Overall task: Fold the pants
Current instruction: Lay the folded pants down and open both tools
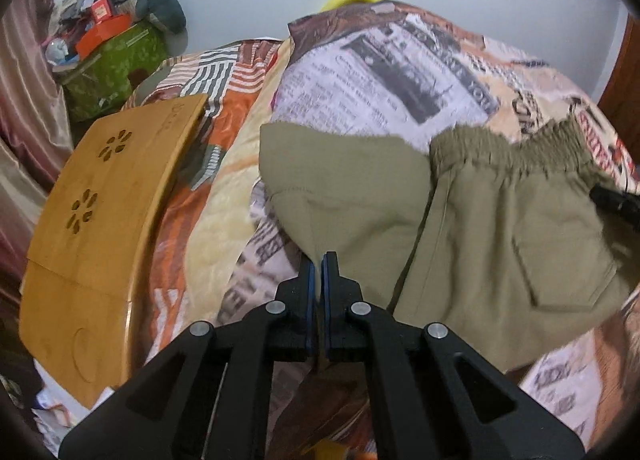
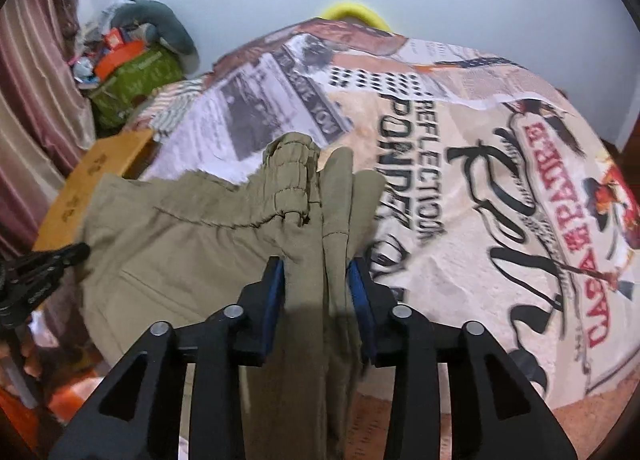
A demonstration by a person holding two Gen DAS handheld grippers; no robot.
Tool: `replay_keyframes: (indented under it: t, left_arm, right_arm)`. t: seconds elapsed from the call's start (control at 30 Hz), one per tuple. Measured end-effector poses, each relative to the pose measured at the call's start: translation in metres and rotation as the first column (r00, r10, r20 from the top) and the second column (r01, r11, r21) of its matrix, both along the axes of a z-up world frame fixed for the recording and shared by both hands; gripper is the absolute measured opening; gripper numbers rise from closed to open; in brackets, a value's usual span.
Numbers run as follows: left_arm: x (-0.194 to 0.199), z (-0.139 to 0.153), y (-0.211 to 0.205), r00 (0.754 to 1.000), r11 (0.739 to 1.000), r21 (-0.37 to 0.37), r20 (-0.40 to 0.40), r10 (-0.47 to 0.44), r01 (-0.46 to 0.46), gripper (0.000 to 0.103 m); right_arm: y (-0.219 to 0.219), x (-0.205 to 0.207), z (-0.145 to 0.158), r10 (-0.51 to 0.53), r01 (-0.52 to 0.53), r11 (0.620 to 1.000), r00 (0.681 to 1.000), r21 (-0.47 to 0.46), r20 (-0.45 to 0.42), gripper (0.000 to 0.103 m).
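Left wrist view, L to R: far left of the jaws hangs a pink-striped curtain (image 1: 24,72), w/ a green box (image 1: 116,60) piled w/ clutter beside it and a grey plush (image 1: 160,0) on top. Nearer, left of the jaws, a bamboo lap tray (image 1: 100,228) lies on the bed. The left gripper (image 1: 319,260) has its jaws pressed together on a thin fold of the olive pants (image 1: 500,240) — fabric fans out ahead from the pinch point. Right of the jaws the pants spread over the printed bedspread (image 1: 360,72), elastic waistband (image 1: 512,148) ahead-right, a back pocket (image 1: 564,264) further right. The other gripper's black tip shows at the far right edge, touching the cloth.

Right wrist view, L to R: far left of the jaws, same curtain (image 2: 36,108), box (image 2: 136,80) and tray (image 2: 104,180). The left gripper's black finger (image 2: 52,264) sits at the pants' left edge. The pants (image 2: 180,244) lie left of and ahead of the jaws; waistband (image 2: 292,176) bunched just ahead. The right gripper (image 2: 316,280) has its jaws part-spread, a thick bundle of pant fabric filling the gap betw. the blue pads (image 2: 276,292) — both pads touch cloth. Right of the jaws, only bedspread (image 2: 500,200) w/ bold lettering. A yellow object (image 2: 352,12) peeks behind the bed's far edge; can't tell what it is.
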State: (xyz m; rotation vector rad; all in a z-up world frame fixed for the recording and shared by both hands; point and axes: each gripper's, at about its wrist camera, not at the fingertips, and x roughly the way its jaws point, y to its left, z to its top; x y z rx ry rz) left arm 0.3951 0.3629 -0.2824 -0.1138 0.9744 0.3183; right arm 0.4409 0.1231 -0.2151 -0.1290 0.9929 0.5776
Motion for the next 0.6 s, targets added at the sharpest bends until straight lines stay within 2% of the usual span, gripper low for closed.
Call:
replay_keyframes:
  t: [0.13, 0.2, 0.33, 0.5, 0.6]
  left_arm:
    - [-0.009, -0.002, -0.001, 0.999, 1.000, -0.018, -0.043, -0.001, 0.000, 0.001]
    - [-0.019, 0.006, -0.007, 0.999, 0.999, -0.041, -0.036, -0.017, 0.015, 0.004]
    - [-0.031, 0.028, -0.021, 0.999, 0.998, -0.040, -0.023, -0.046, 0.045, 0.006]
    - [-0.054, 0.078, -0.047, 0.996, 0.996, -0.014, 0.041, -0.083, 0.084, 0.011]
    - [-0.075, 0.120, -0.064, 0.989, 0.995, -0.003, 0.113, -0.098, 0.099, 0.012]
  right_arm:
    - [-0.010, -0.006, 0.002, -0.018, 0.018, 0.999, 1.000, -0.033, -0.004, 0.044]
    - [-0.017, -0.014, 0.009, -0.026, 0.025, 0.999, 1.000, -0.024, -0.013, 0.045]
    - [-0.022, -0.021, 0.026, -0.025, 0.025, 1.000, 0.999, -0.006, -0.035, 0.045]
    - [-0.026, -0.042, 0.073, 0.004, -0.005, 0.999, 1.000, 0.041, 0.030, 0.046]
    - [-0.033, -0.064, 0.113, 0.025, -0.033, 0.996, 0.995, 0.088, 0.095, 0.046]
